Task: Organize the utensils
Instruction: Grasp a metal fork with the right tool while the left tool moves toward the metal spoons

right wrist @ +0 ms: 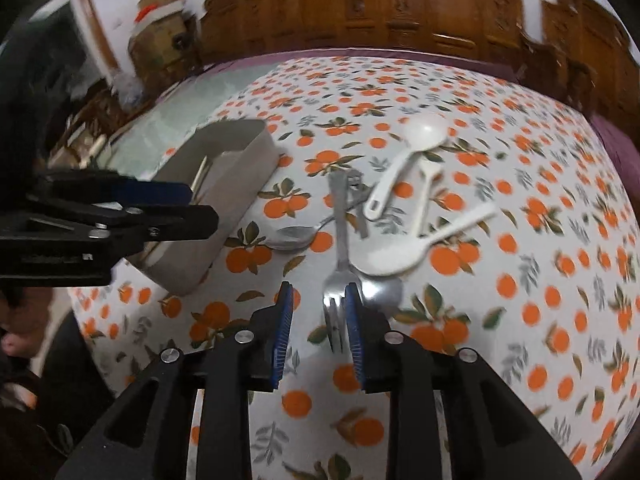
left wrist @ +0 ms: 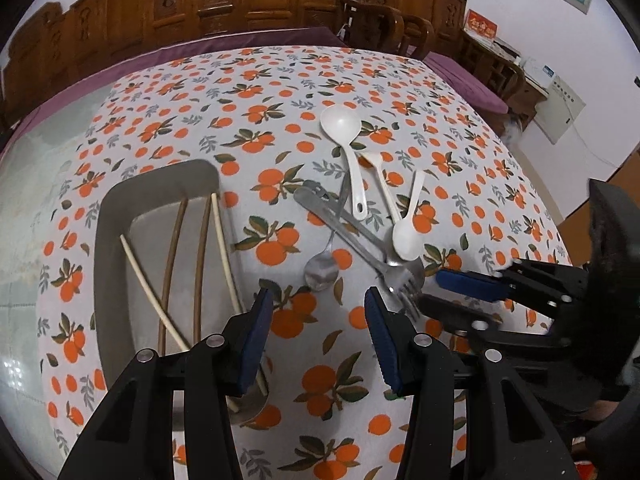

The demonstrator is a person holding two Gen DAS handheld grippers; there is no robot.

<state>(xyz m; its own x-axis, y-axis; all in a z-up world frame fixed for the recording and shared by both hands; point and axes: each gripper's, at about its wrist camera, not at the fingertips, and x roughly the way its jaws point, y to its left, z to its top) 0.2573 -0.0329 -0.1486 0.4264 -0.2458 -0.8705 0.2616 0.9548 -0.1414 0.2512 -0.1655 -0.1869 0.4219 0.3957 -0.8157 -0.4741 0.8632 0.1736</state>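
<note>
Right tongs (right wrist: 318,322) apart — fork (right wrist: 340,280) tines between, beside right pad.

I'm getting even, fairly dim indoor light with a warm cast in both feeds; I can't tell where it comes from. Shadows under the utensils are faint and soft. The left wrist view is sharp across the counter (left wrist: 280,92), with a patch of white glare on the glossy bare surface at its lower left edge. The right wrist view is smeared by motion: the orange print streaks toward the right edge, the white spoons (right wrist: 404,156) look soft, and the carved wooden furniture (right wrist: 400,8) at the top is blurred. Both feeds bulge with fisheye distortion, bending the counter into a dome, and the corners fall off to black.
</note>
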